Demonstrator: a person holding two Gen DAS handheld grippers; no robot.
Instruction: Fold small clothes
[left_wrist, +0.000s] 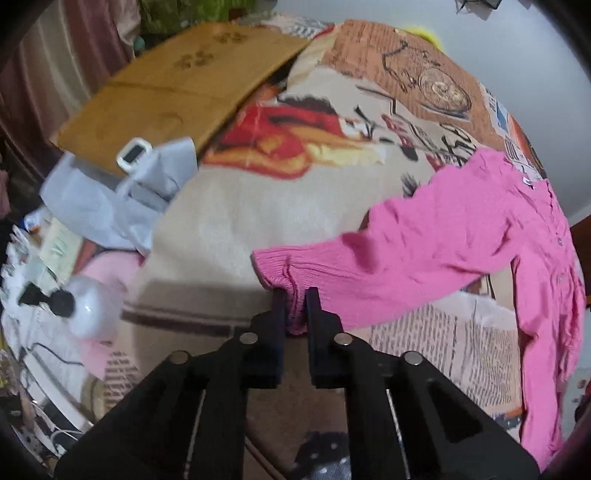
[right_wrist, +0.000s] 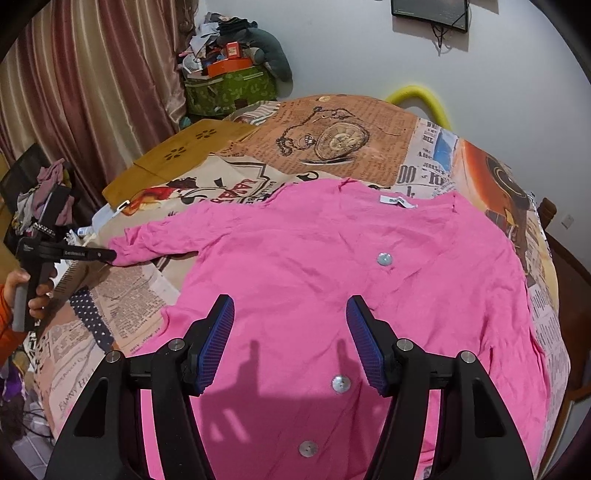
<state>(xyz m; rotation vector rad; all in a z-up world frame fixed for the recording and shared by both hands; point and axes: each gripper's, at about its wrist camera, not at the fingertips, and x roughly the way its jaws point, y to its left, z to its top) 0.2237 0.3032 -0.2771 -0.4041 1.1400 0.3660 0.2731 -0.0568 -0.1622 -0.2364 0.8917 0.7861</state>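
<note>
Pink shirt (right_wrist: 332, 280) lies spread, buttons up, wrinkled, on the patterned bed cover (right_wrist: 351, 140). Left tongs (left_wrist: 295, 299) pinch its sleeve cuff (left_wrist: 284, 269); right tongs (right_wrist: 290, 317) hover spread above its front.

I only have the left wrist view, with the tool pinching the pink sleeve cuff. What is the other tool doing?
Observer: The right tool is open, above the front of the pink shirt, with nothing between its pads.
Operator: Is the shirt spread flat or bunched?
Observer: Spread fairly flat, front up, with three buttons showing down the middle.
Operator: Which way does the neck point?
Observer: Away from the right tool; the white neck label lies at the far edge.
</note>
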